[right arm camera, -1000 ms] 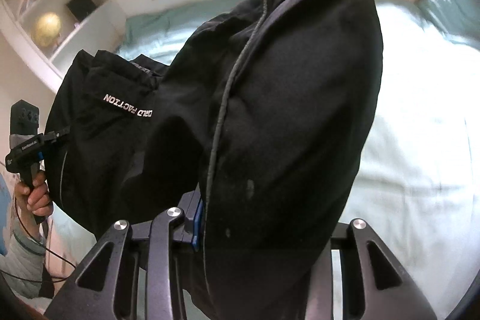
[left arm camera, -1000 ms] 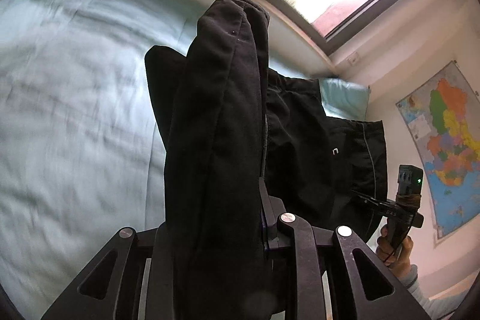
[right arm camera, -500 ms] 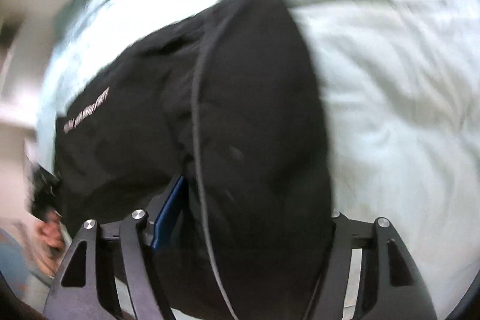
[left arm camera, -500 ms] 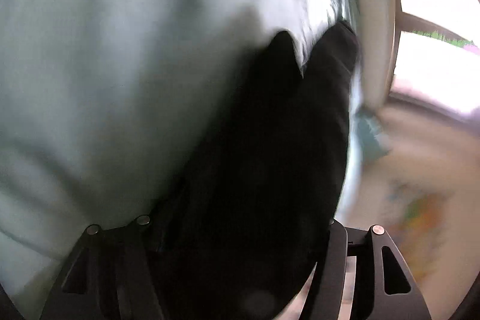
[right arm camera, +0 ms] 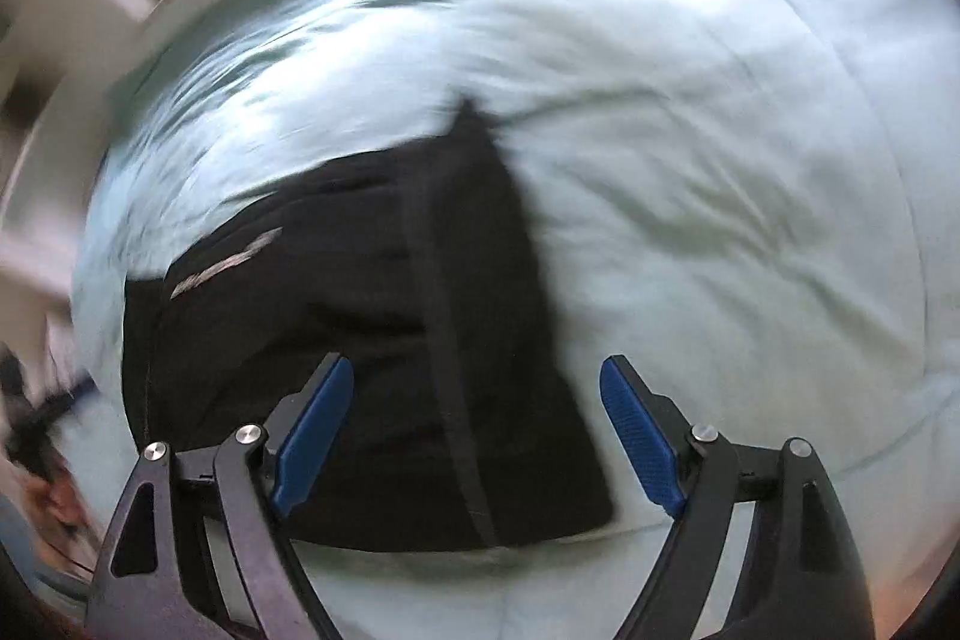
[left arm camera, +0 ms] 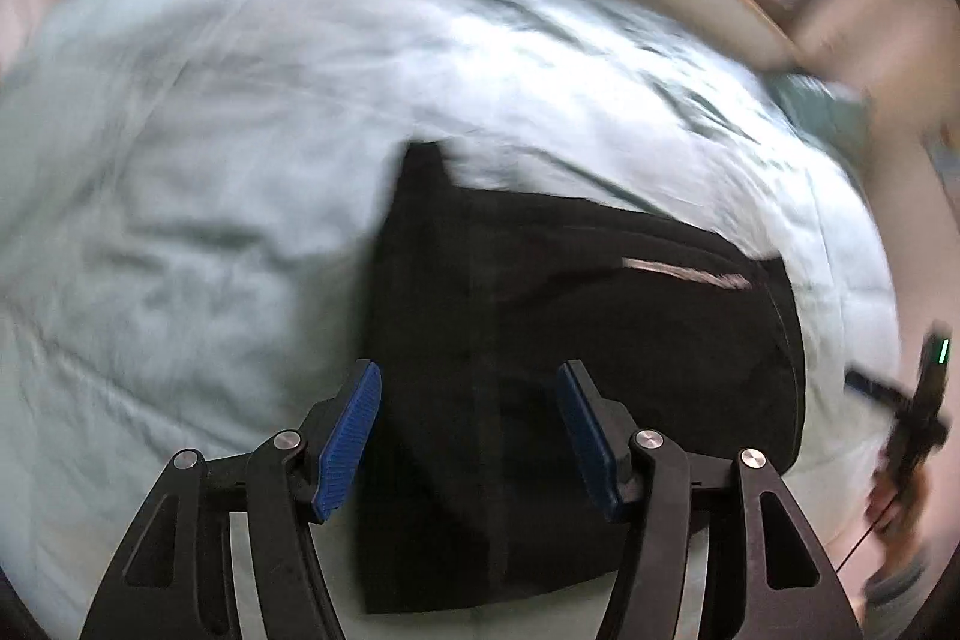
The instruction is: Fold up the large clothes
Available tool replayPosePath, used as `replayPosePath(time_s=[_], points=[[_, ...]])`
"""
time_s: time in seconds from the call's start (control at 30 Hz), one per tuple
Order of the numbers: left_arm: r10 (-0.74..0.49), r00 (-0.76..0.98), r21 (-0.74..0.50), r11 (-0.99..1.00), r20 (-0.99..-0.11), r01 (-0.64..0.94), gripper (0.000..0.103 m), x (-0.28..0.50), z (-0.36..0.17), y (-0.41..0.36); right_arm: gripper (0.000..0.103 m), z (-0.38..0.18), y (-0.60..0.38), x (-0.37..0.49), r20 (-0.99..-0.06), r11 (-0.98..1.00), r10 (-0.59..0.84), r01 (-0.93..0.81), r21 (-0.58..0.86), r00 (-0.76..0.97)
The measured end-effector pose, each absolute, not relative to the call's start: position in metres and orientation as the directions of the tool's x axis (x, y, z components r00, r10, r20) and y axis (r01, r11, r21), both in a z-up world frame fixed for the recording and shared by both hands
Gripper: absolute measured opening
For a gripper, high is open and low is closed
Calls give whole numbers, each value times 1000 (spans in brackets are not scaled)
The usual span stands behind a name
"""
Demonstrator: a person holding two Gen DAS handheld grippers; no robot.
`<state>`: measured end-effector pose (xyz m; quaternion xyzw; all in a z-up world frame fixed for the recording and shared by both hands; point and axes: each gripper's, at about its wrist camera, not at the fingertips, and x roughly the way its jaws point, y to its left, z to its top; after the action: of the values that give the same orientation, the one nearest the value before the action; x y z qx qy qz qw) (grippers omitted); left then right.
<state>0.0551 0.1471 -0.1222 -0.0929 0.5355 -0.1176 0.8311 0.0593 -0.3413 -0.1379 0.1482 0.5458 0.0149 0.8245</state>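
Black garment [left arm camera: 570, 370]: one, on bed [left arm camera: 210, 160] | left gripper [left arm camera: 468, 436]: wide, empty | right gripper [right arm camera: 474, 436]: wide, empty

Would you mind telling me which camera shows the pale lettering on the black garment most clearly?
The left wrist view, slightly: the lettering is a pale streak on the black garment, set against plain dark cloth. The right wrist view shows the same streak broken across folds. Motion blur makes it unreadable in both.

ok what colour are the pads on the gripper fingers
Blue, with a fine ribbed texture, on black fingers. The pads show sharpest in the right wrist view, above the black garment.
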Motion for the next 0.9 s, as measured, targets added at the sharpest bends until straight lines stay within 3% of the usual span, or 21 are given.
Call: replayPosePath(time_s=[0.1, 0.23, 0.33, 0.43, 0.57, 0.7, 0.8, 0.9], points=[[-218, 412, -171, 974, -885, 149, 63, 44, -129, 93, 86, -151, -287, 69, -909, 980, 159, 47, 192, 386], [-136, 302, -67, 971, -943, 229, 63, 39, -199, 44, 86, -210, -237, 73, -958, 994, 108, -4, 111, 266], [-215, 272, -176, 971, -938, 160, 65, 49, -241, 57, 89, -240, -219, 72, -969, 999, 27, -46, 16, 244], [-254, 248, -238, 967, -935, 95, 65, 58, -234, 67, 89, -235, -223, 75, -972, 998, 54, -37, 46, 231], [-213, 321, -184, 976, -923, 120, 64, 64, -196, 62, 82, -203, -229, 85, -957, 990, 140, -33, 136, 256], [-175, 426, -158, 984, -888, 77, 64, 95, -161, 64, 82, -173, -227, 119, -915, 989, 144, -24, 146, 377], [-180, 337, -220, 972, -924, -84, 64, 135, -196, 90, 82, -210, -222, 159, -948, 989, 144, 2, 151, 284], [-254, 306, -318, 931, -917, -181, 64, 156, -234, 114, 91, -249, -222, 177, -959, 984, 171, 17, 179, 228]])
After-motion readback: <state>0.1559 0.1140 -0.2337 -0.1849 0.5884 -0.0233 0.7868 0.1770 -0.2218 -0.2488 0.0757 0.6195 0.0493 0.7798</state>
